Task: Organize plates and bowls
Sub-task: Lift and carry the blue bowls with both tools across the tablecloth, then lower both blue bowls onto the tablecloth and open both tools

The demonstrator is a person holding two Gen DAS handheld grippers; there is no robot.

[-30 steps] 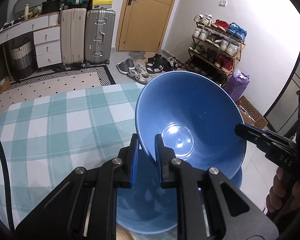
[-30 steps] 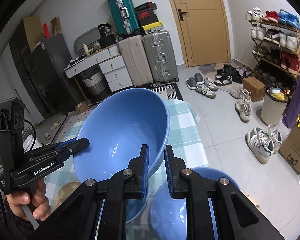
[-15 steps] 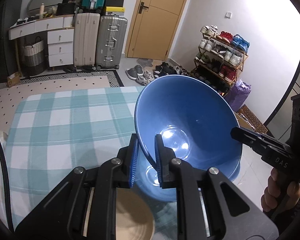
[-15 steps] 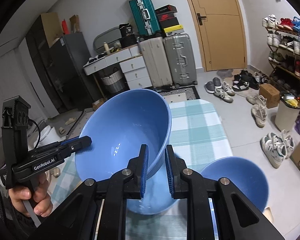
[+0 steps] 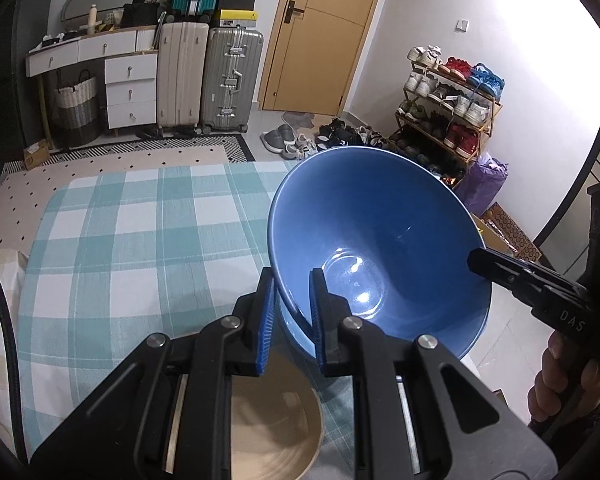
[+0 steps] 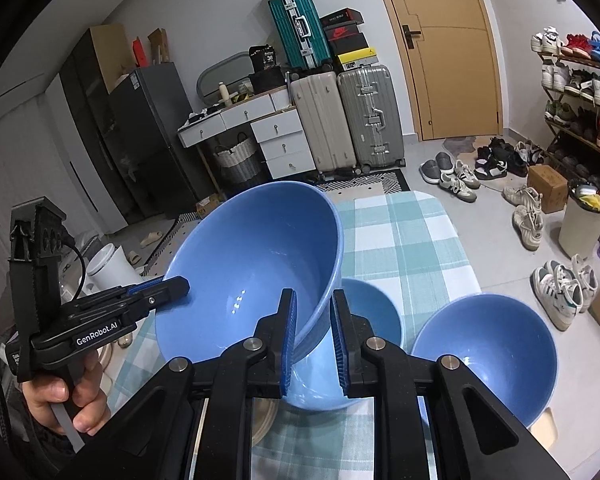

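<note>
Both grippers, left (image 5: 290, 312) and right (image 6: 312, 330), pinch opposite rims of a tilted bowl (image 5: 380, 248) above the table (image 5: 140, 240).

The right claw (image 6: 313, 340) pinched the near rim of a tilted large blue bowl (image 6: 252, 264), while the left claw (image 6: 168, 286) gripped its left rim. Two more blue bowls (image 6: 484, 356) sat right of it on the checked counter (image 6: 412, 240).
</note>
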